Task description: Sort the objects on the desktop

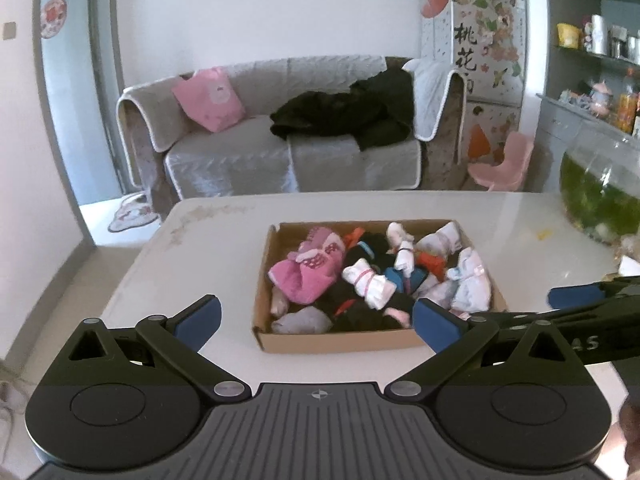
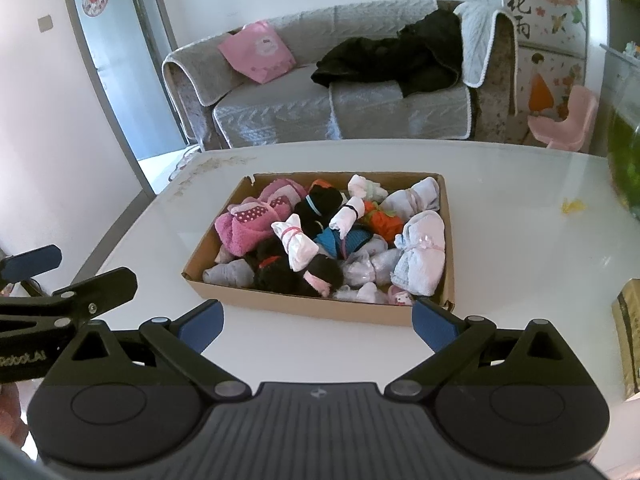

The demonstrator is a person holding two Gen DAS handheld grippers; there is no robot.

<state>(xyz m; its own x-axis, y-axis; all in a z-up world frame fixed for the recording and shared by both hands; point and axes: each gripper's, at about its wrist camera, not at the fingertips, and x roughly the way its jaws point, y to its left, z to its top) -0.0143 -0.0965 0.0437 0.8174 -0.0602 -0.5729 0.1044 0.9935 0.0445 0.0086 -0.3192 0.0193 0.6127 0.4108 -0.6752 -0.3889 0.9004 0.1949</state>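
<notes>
Cardboard box (image 2: 320, 308) of bundled socks (image 2: 298, 246) (pink, black, white) at mid worktop (image 2: 500, 216); left tool (image 1: 316, 322) and right tool (image 2: 318, 322) both spread wide, empty, just short of it.

White walls (image 1: 260, 8), daylit. Grey quilted sofa (image 1: 248, 152) stands beyond the far edge of the white worktop (image 1: 200, 248); on it a pink cushion (image 1: 210, 98) at the left end and dark clothing (image 1: 352, 114) heaped toward the right arm. Right of the sofa: flower-patterned cabinet (image 1: 488, 40) with black characters, small pink chair (image 1: 504, 164) before it. Grey shelves (image 1: 592, 52) with jars at far right. Doorway (image 1: 76, 100) at left, patterned mat (image 1: 132, 212) on pale floor.
</notes>
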